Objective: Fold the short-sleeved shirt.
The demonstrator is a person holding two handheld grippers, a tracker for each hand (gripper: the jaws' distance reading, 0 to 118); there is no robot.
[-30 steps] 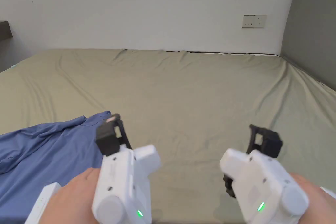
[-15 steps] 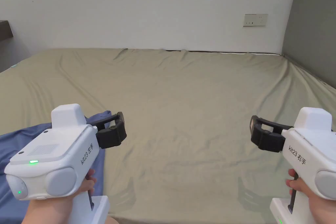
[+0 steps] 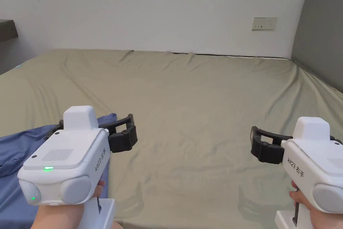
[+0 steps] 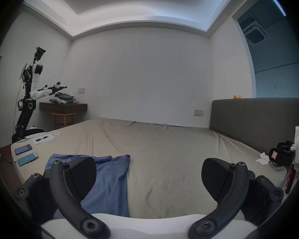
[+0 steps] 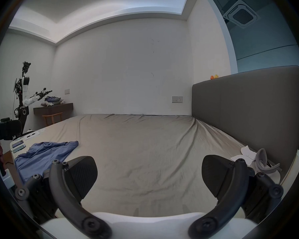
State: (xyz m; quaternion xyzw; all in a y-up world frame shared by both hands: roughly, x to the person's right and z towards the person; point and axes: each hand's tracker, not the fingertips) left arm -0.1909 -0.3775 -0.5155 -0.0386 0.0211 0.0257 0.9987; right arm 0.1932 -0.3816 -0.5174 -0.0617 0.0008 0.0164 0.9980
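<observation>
On the olive-green bed sheet, at its near left corner, I see the blue short-sleeved shirt lying rumpled and unfolded — its far edge reaches just past my left gripper, which I hold above the shirt's right-hand border without touching it. In the left gripper view the two black pads stand wide apart with nothing between them; the shirt runs under the left pad while the right one hangs over bare sheet. My right gripper sits well apart from the shirt, over plain sheet near the right side of the bed. Its jaws are spread just as wide and hold nothing, and from its own camera the shirt lies far off to the left.

Both white handles show a green light in the head view, and I can see a hand under the left one. The grey headboard stands at the right, a wall socket beside it. Two phones and a sheet of paper lie on the bed's far left edge — beyond them, a robot arm stands by a dark wall shelf piled with clothes. A few white tissues rest on the sheet near the headboard.
</observation>
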